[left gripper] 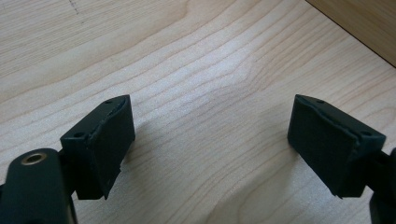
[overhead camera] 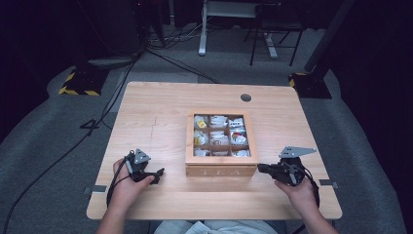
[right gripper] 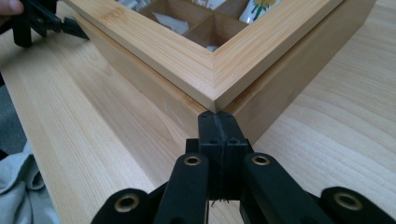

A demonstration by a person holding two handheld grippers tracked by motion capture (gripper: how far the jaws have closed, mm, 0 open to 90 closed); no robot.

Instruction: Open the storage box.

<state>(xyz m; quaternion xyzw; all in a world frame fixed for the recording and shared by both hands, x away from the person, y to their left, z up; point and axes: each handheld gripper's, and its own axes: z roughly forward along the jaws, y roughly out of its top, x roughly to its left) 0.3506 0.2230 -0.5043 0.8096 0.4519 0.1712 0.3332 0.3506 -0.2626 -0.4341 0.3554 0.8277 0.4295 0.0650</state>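
A square light-wood tea box with a glass-paned lid [overhead camera: 221, 164] sits at the centre of the pale wooden table [overhead camera: 156, 117], its front face lettered "TEA". Sachets show through the nine panes; their print is too small to read. At its four o'clock the right gripper [overhead camera: 261, 168] has its jaws pressed together on nothing, tips at the box's near corner. At eight o'clock the left gripper [overhead camera: 159, 174] rests wide open and empty.
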